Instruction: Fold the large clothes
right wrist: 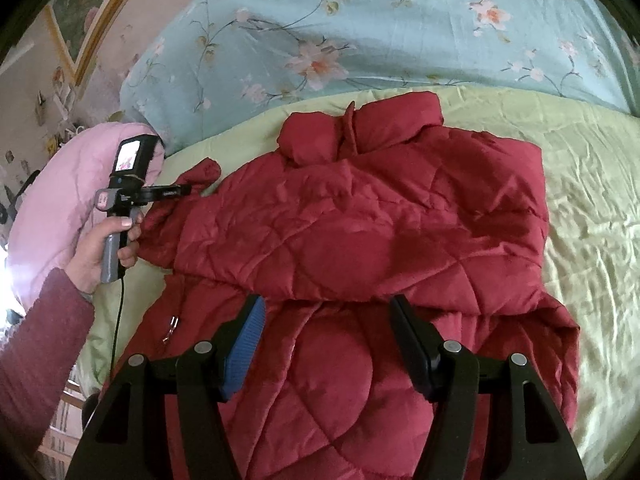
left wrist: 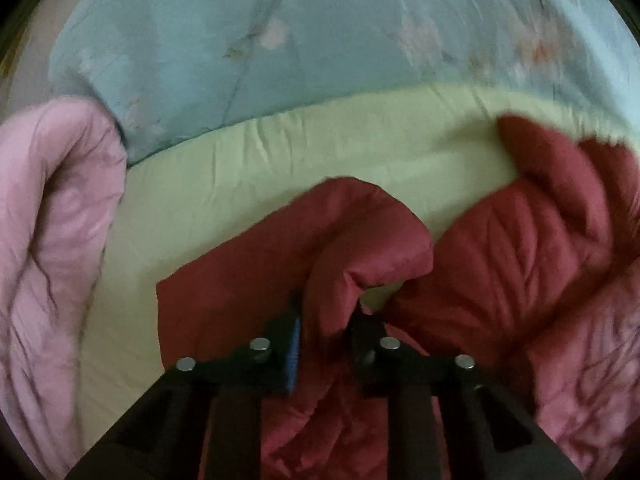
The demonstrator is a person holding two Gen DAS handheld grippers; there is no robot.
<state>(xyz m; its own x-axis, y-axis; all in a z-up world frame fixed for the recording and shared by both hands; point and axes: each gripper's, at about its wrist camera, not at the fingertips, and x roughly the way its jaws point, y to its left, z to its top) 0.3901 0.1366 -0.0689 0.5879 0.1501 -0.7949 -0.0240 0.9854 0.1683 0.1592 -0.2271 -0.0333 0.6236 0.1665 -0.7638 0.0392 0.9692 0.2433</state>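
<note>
A red quilted jacket (right wrist: 360, 220) lies spread on the green sheet (right wrist: 592, 200), its upper half folded down over the lower half. My left gripper (left wrist: 328, 320) is shut on the jacket's sleeve (left wrist: 360, 232), and red fabric bunches up between its fingers. The right wrist view shows that same left gripper (right wrist: 188, 190) at the jacket's left edge, held by a hand (right wrist: 96, 256) in a dark red sleeve. My right gripper (right wrist: 328, 320) hangs open above the jacket's lower half, with nothing between its fingers.
A pink quilted garment (left wrist: 52, 240) is heaped at the left edge of the bed. A light blue floral duvet (right wrist: 360, 32) lies across the far side. Bare green sheet shows to the right of the jacket. A black cable (right wrist: 118, 320) hangs from the left gripper's handle.
</note>
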